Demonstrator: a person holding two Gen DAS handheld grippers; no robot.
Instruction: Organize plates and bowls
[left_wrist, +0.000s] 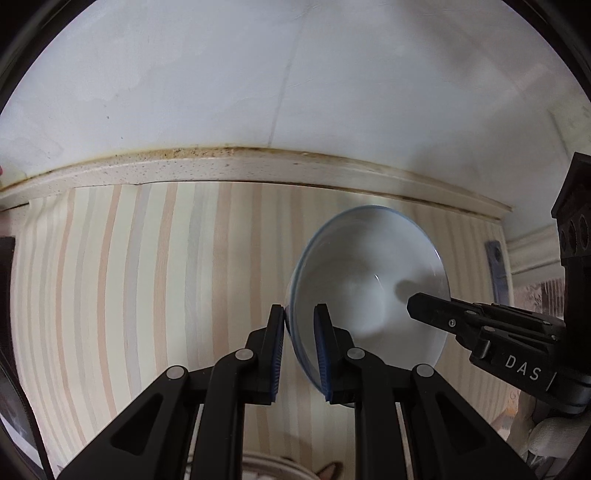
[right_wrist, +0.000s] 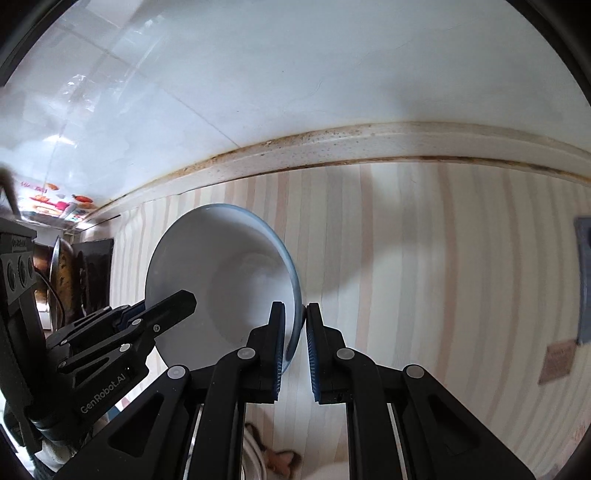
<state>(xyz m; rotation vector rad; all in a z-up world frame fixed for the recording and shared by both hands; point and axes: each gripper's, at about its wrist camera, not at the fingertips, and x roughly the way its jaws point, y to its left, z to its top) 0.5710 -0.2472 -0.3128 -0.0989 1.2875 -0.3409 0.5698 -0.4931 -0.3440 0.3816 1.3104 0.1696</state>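
A home kitchen: white glossy wall tiles (right_wrist: 258, 74) rise behind a speckled, grime-stained upstand (left_wrist: 229, 164) (brown along its seam); below that upstand lies a striped worktop (left_wrist: 129, 277), and left of it a dark pan (right_wrist: 62, 273).

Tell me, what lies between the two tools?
Only the white bowl: the left tool and the right tool grip opposite rims, shown in both wrist views.
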